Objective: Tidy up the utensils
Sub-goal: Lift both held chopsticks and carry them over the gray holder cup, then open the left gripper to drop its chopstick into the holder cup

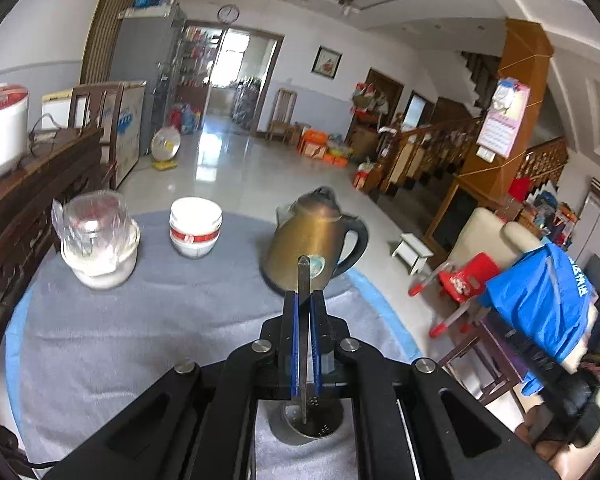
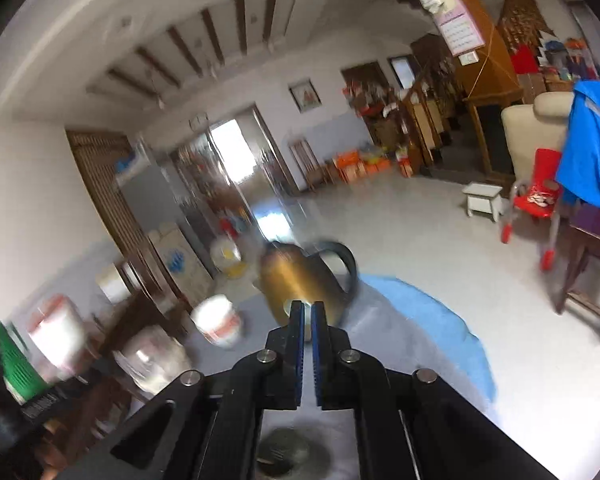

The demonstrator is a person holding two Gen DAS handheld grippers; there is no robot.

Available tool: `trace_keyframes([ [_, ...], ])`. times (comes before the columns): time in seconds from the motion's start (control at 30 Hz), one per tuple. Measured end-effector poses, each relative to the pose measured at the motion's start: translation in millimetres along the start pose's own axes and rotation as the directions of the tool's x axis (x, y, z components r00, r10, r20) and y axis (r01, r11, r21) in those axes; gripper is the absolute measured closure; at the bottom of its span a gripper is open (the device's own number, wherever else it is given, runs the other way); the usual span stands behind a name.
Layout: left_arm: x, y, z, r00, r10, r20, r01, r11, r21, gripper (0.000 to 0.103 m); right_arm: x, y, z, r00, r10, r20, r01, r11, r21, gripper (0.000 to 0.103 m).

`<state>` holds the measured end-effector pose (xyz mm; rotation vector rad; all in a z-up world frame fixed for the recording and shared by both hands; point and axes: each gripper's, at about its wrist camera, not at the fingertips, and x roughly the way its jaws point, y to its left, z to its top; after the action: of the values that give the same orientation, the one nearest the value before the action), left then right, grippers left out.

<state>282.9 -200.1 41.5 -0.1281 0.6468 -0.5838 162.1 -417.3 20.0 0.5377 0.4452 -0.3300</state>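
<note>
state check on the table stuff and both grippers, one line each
left gripper: shut on the slotted ladle handle.
slotted ladle: gripped by its handle, perforated bowl low near the camera.
right gripper: shut, nothing visible between its pads.
kettle: upright on the grey cloth, lid closed.
bowls: stacked, upright.
wrapped jar: under clear plastic, seated on a white container.

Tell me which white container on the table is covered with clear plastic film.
The left one, the white pot wrapped in film; the stacked red-banded bowls beside it are uncovered.
</note>
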Motion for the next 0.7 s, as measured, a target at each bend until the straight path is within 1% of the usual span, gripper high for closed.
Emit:
trace_keyframes([
  [0.03, 6, 3, -2, 1.000, 0.004, -0.011, -0.004, 1.000, -0.005, 0.097, 20, -10, -5, 0.997, -0.026, -0.079, 0.027, 1.000, 0.011, 0.097],
  [0.1, 12, 6, -5, 1.000, 0.008, -0.021, -0.008, 1.000, -0.010, 0.097, 58, -37, -17, 0.972, -0.087, -0.218, 0.096, 0.995, 0.029, 0.097],
  [0.17, 18, 6, -6, 1.000, 0.005, -0.018, -0.005, 1.000, -0.013, 0.097, 92, -61, -29, 0.941, -0.118, -0.317, 0.147, 0.987, 0.068, 0.097],
  [0.23, 25, 5, -8, 1.000, -0.002, -0.015, 0.002, 1.000, -0.008, 0.097, 117, -80, -38, 0.919, -0.141, -0.367, 0.182, 0.980, 0.080, 0.097],
  [0.33, 37, 1, -12, 1.000, -0.007, -0.022, 0.007, 1.000, 0.002, 0.097, 152, -100, -45, 0.891, -0.190, -0.412, 0.236, 0.970, 0.065, 0.096],
  [0.37, 41, 0, -14, 1.000, -0.008, -0.026, 0.008, 1.000, 0.008, 0.097, 159, -111, -43, 0.883, -0.197, -0.427, 0.247, 0.967, 0.065, 0.094],
  [0.43, 48, 0, -17, 0.999, 0.003, -0.031, -0.003, 1.000, 0.019, 0.097, 176, -117, -41, 0.869, -0.209, -0.449, 0.266, 0.962, 0.068, 0.089],
  [0.47, 52, 1, -20, 0.999, 0.005, -0.040, -0.004, 1.000, 0.024, 0.097, 183, -119, -42, 0.864, -0.221, -0.453, 0.278, 0.959, 0.063, 0.082],
  [0.5, 54, 2, -21, 0.999, 0.003, -0.049, -0.001, 1.000, 0.026, 0.097, 187, -122, -42, 0.860, -0.233, -0.455, 0.288, 0.956, 0.056, 0.068],
  [0.53, 57, 3, -23, 0.998, 0.001, -0.060, 0.001, 1.000, 0.027, 0.097, 195, -123, -42, 0.852, -0.248, -0.460, 0.304, 0.952, 0.049, 0.057],
  [0.57, 59, 5, -25, 0.997, -0.001, -0.071, 0.003, 1.000, 0.029, 0.097, 200, -125, -43, 0.850, -0.255, -0.460, 0.312, 0.949, 0.050, 0.037],
  [0.63, 61, 8, -30, 0.996, -0.014, -0.088, 0.017, 0.999, 0.040, 0.097, 205, -129, -44, 0.846, -0.276, -0.456, 0.330, 0.943, 0.042, 0.037],
  [0.67, 61, 9, -32, 0.995, -0.017, -0.096, 0.022, 0.999, 0.047, 0.097, 209, -128, -44, 0.837, -0.286, -0.466, 0.336, 0.942, 0.025, 0.039],
  [0.7, 61, 11, -33, 0.994, -0.021, -0.104, 0.026, 0.998, 0.051, 0.097, 212, -129, -45, 0.833, -0.291, -0.471, 0.339, 0.940, 0.020, 0.043],
])
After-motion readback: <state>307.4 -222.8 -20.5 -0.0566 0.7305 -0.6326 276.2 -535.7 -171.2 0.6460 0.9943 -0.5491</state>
